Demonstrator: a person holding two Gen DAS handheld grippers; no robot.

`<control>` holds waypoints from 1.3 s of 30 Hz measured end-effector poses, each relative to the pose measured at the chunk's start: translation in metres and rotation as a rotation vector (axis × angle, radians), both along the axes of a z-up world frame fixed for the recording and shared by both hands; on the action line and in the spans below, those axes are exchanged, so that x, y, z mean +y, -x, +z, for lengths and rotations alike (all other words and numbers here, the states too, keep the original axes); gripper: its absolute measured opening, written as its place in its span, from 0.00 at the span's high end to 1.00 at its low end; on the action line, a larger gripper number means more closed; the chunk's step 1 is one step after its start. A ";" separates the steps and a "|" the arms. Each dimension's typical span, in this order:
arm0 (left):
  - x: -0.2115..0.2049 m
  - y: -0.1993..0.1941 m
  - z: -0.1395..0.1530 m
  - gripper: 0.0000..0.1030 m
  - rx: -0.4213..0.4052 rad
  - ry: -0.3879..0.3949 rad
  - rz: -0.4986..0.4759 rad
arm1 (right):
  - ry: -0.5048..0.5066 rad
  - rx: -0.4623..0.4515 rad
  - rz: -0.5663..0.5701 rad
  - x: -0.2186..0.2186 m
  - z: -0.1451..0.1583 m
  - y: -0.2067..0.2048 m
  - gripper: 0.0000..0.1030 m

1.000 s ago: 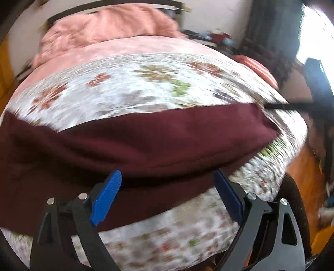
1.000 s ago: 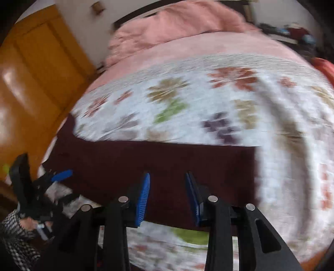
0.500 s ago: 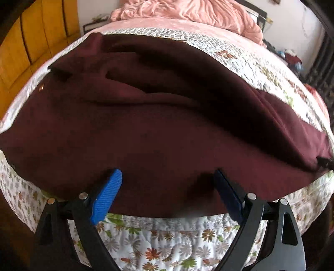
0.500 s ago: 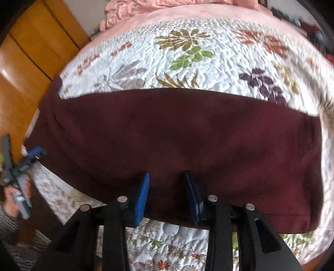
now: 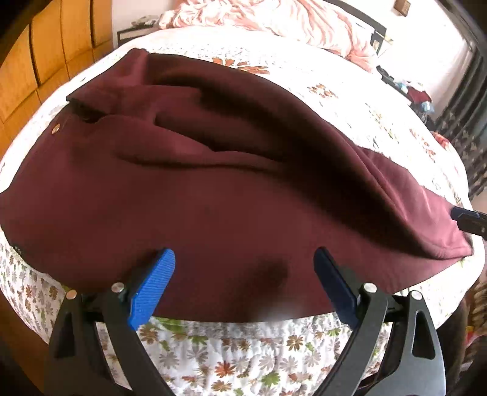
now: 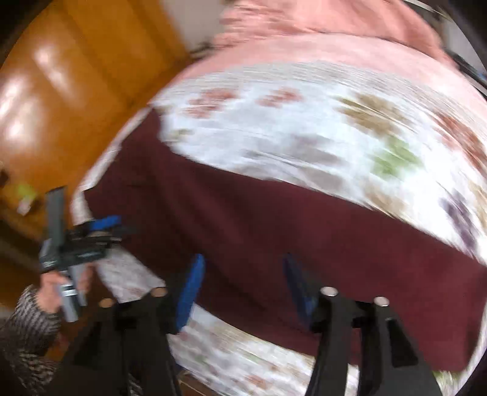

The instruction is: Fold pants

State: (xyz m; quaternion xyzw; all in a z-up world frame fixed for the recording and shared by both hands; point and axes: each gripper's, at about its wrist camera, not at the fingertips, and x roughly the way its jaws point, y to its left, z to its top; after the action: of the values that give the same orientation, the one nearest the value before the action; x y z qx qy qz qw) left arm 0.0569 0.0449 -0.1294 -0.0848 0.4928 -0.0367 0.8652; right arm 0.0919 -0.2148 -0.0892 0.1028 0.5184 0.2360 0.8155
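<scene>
The maroon pants point(image 5: 231, 189) lie lengthwise across the near part of the bed point(image 5: 365, 100), on a white floral quilt point(image 5: 243, 350), with deep folds along the upper layer and a metal button point(image 5: 55, 130) near the waistband at the left. The left claw point(image 5: 243, 283) hovers at the near edge of the fabric, blue pads wide apart, holding nothing. The right claw point(image 6: 240, 289) (its view is heavily motion-blurred) is likewise spread apart over the pants, empty. A crumpled pink blanket point(image 5: 274, 18) sits at the head of the bed; a wooden wardrobe point(image 5: 39, 54) stands to the left.
</scene>
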 end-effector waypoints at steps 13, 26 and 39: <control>0.071 0.007 0.010 0.10 0.007 -0.005 0.163 | 0.136 -0.006 0.279 0.159 -0.023 -0.089 0.53; 0.097 0.018 0.022 0.10 -0.003 0.060 0.175 | 0.038 -0.187 0.375 0.161 0.019 -0.032 0.92; 0.072 -0.096 0.088 0.10 0.104 -0.153 0.254 | -0.026 -0.061 0.368 0.165 -0.038 -0.006 0.67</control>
State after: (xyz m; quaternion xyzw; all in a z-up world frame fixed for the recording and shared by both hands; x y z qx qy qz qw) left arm 0.1529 0.1165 -0.0414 -0.0820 0.5237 0.1151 0.8401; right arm 0.0978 -0.0495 -0.1270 0.0097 0.5002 0.3907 0.7727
